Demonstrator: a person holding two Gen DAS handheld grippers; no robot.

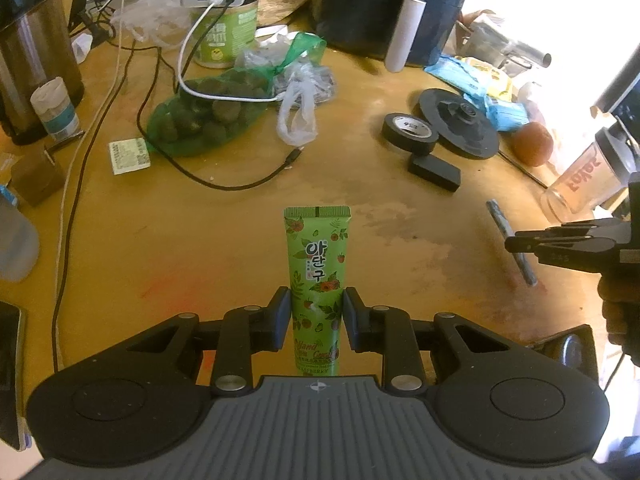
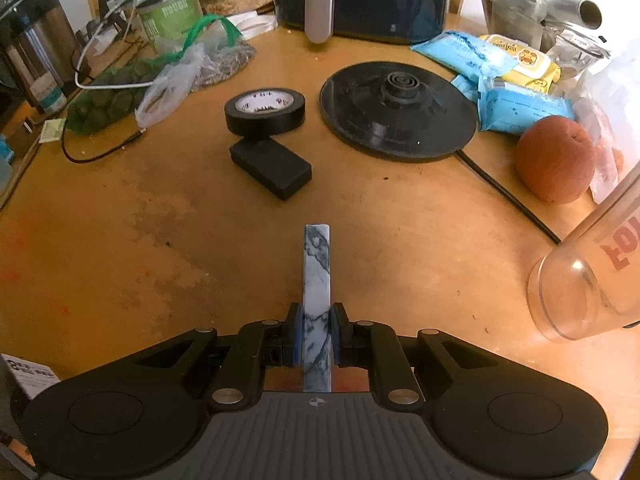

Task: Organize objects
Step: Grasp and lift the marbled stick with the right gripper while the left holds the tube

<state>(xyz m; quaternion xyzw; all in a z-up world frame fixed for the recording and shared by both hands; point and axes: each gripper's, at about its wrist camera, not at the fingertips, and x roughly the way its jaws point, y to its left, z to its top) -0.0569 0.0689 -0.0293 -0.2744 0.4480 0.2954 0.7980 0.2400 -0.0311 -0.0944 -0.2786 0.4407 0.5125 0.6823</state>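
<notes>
My left gripper (image 1: 316, 308) is shut on a green hand cream tube (image 1: 317, 268), held pointing forward over the wooden table (image 1: 224, 232). My right gripper (image 2: 317, 320) is shut on a thin marble-patterned bar (image 2: 317, 280), held edge-on above the table. In the left wrist view the right gripper (image 1: 516, 245) shows at the right edge with the bar (image 1: 510, 242) sticking out of it.
Ahead lie a black tape roll (image 2: 265, 111), a small black box (image 2: 271, 167), a black kettle base (image 2: 400, 109) with its cord, blue wipe packs (image 2: 516, 102), an orange fruit (image 2: 554, 159) and a clear jar (image 2: 588, 280). A green net bag (image 1: 204, 118), cables and a green tin (image 1: 226, 34) stand left.
</notes>
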